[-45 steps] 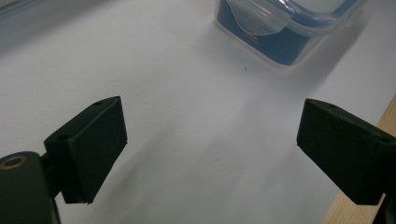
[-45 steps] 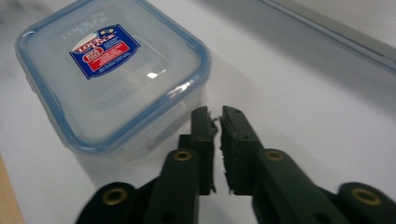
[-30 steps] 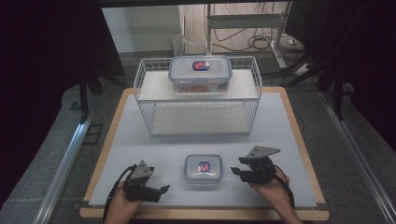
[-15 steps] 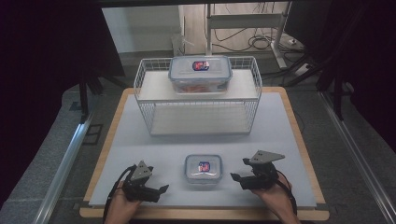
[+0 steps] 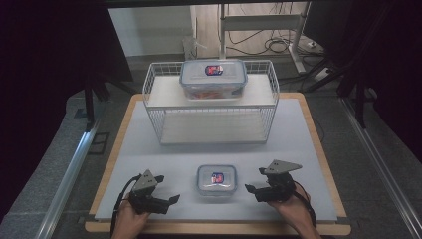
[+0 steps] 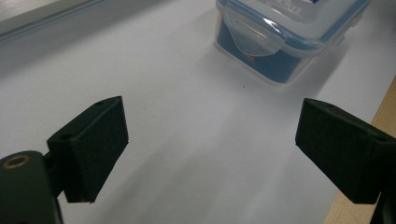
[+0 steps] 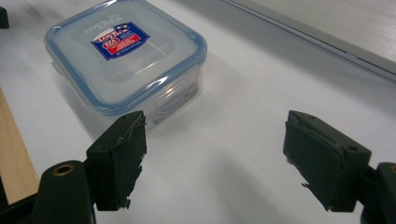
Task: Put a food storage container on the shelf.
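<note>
clear plastic with blue clip-lock edging, that's what you've got in both boxes here. going big to small: the white wire rack [image 5: 211, 107] sits at the far half of the table [image 5: 298, 144], and the bigger lidded container [image 5: 213, 78] is up on its top shelf. the small container [image 5: 216, 179] sits flat on the pale mat near your edge, right between your two tools and touching neither.

your left gripper [image 5: 169, 200] and right gripper [image 5: 250, 188] both have their jaws spread wide with nothing in them.

handling guess: that little box looks light, stiff and pretty slick on the sides, so i'd pinch it across two opposite walls just under the lid rim, clear of the side latches, or it might squirt out.

the mat looks smooth, so it could slide if you nudge it. the room's dim, with cables on the floor behind the table.
</note>
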Demonstrator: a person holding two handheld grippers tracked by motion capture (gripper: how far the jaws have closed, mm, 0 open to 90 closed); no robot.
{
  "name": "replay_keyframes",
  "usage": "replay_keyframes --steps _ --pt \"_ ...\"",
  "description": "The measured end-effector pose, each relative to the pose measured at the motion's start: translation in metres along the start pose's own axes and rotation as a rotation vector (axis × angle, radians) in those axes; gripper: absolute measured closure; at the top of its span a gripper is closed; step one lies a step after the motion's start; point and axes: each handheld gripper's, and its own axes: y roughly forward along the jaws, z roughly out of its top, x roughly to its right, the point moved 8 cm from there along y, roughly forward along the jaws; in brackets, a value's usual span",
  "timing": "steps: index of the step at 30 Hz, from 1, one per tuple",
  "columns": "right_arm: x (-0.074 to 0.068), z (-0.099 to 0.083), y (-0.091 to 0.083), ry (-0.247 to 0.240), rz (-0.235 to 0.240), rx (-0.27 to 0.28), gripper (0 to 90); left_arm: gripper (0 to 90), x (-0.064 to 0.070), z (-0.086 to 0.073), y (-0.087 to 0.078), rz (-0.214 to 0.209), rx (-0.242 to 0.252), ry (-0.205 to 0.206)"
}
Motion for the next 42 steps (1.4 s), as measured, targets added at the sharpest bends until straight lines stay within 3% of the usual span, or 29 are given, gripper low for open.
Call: replay_keyframes --steps 4,12,19,29,34,38,41,42 --pt "-0.002 0.002 0.0 -0.01 -0.003 -0.004 18.6 8.0 0.0 0.003 0.0 0.007 -0.024 -0.009" --pt "-0.004 0.004 0.004 0.028 0.026 -0.039 9.9 4.7 0.005 0.02 0.007 0.012 -0.064 0.039" --pt "-0.011 0.01 0.008 0.031 0.069 -0.06 7.4 3.1 0.013 0.04 0.026 -0.063 -0.056 0.046" --pt "-0.028 0.016 0.032 0.047 0.173 -0.091 7.5 0.8 0.027 0.046 0.061 -0.17 -0.153 0.048" --pt "-0.029 0.018 0.044 0.083 0.215 -0.105 7.2 0.4 0.033 0.05 0.073 -0.238 -0.165 0.018" --pt "-0.031 0.018 0.052 0.128 0.282 -0.122 7.2 1.6 0.038 0.05 0.078 -0.295 -0.177 0.001" --pt "-0.033 0.016 0.055 0.132 0.306 -0.139 8.9 1.4 0.04 0.049 0.08 -0.296 -0.187 -0.005" --pt "-0.034 0.016 0.055 0.131 0.314 -0.142 10.9 1.9 0.04 0.05 0.079 -0.301 -0.181 -0.024"
